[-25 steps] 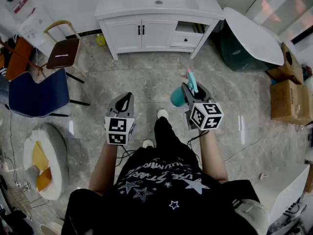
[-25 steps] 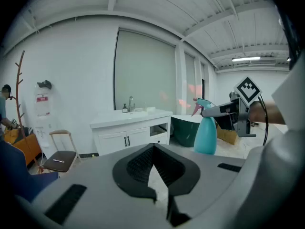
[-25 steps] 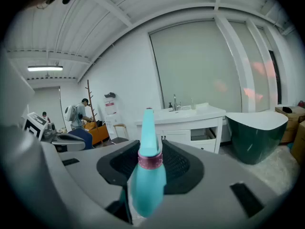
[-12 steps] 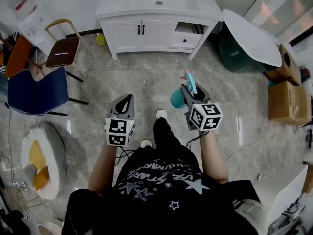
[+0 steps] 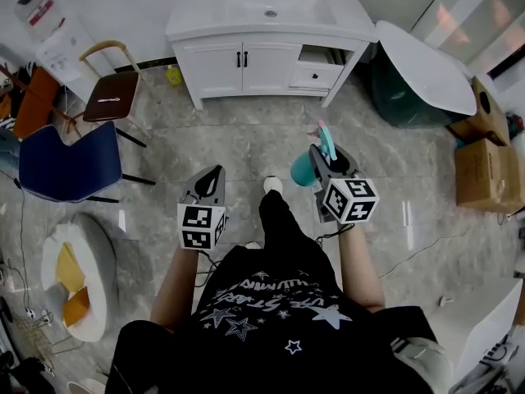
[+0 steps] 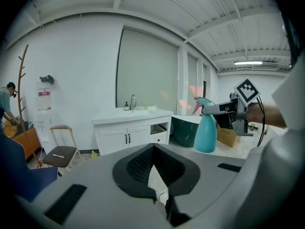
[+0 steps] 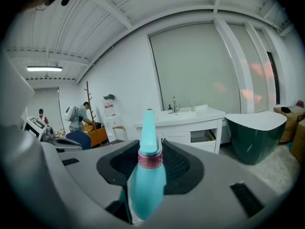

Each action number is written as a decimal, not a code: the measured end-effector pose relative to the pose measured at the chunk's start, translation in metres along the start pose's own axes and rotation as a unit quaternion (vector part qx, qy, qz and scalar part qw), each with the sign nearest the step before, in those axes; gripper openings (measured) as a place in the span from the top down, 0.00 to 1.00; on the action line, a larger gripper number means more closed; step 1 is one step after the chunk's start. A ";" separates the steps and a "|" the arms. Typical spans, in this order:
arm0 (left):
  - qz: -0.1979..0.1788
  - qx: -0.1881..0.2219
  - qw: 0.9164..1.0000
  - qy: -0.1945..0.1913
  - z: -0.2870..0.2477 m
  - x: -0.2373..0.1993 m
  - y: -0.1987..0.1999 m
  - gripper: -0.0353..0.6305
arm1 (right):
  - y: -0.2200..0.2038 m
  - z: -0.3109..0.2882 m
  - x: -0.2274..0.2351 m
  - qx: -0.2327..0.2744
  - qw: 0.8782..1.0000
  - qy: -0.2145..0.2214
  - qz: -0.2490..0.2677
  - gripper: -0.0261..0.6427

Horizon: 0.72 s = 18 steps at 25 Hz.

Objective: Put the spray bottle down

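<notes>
A teal spray bottle with a pink-collared nozzle hangs in the air above the marble floor, and my right gripper is shut on its neck. In the right gripper view the spray bottle stands upright between the black pads, nozzle pointing away. My left gripper is held level beside it, a short way to the left, shut with nothing in it. In the left gripper view its jaws meet at the tips, and the spray bottle shows off to the right in the other gripper.
A white vanity cabinet with a sink stands straight ahead. A dark green bathtub is to its right, with cardboard boxes beyond. A blue chair and a brown chair stand on the left. My shoe is below.
Only the head view has drifted slightly. Both grippers and the bottle keep their places.
</notes>
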<state>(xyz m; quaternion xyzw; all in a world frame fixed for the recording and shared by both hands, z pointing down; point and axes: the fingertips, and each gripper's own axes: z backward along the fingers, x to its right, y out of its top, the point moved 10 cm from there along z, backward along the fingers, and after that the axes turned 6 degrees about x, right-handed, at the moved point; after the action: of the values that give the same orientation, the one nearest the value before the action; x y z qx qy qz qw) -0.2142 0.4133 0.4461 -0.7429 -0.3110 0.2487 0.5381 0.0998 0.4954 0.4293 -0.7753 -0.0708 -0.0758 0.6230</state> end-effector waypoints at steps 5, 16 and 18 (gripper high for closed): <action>0.002 -0.012 1.000 -0.001 -0.034 -0.015 0.006 0.92 | 0.012 -0.051 0.020 -0.003 1.000 0.004 0.009 0.72; 0.006 -0.016 0.999 0.051 -0.169 -0.099 0.059 0.92 | 0.058 -0.243 0.082 0.005 0.999 0.046 -0.012 0.72; 0.007 -0.011 0.998 0.058 -0.204 -0.112 0.076 0.92 | 0.074 -0.281 0.098 0.008 0.998 0.056 -0.011 0.72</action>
<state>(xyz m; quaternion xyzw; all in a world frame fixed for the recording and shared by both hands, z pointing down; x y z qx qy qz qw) -0.1323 0.1826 0.4379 -0.7639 -0.2771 0.2056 0.5453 0.2022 0.2070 0.4381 -0.7643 -0.0450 -0.1252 0.6309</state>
